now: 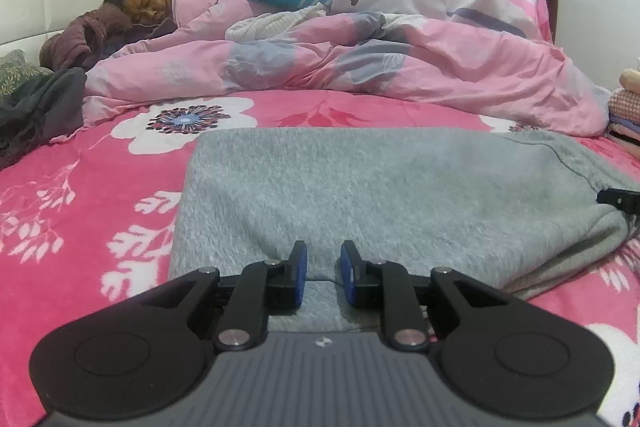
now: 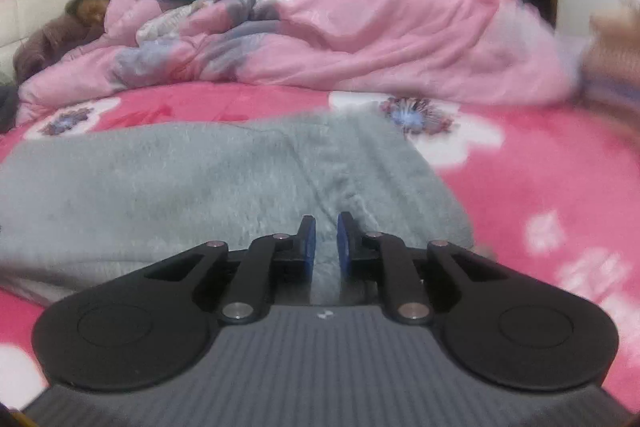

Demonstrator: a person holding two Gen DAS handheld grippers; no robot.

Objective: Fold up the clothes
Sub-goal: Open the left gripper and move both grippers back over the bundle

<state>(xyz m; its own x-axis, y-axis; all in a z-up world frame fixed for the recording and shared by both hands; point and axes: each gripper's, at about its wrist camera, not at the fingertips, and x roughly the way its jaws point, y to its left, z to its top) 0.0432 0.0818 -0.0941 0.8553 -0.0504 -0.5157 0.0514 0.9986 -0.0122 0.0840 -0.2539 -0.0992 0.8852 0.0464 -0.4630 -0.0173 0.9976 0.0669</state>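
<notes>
Pink floral bedspread [image 1: 100, 187] under grey garment [image 1: 360, 187], near edge between both grippers' fingers [image 1: 298, 267].

A: On our left tongs [image 1: 323, 269] we see matte black linkage arms, a silver pivot screw at each joint, and blue pads on the inner faces of the fingers.

B: Our right tongs [image 2: 326, 241] match: two round black housings flanking a grey ribbed body, which carries a small white mark at its front edge.
</notes>
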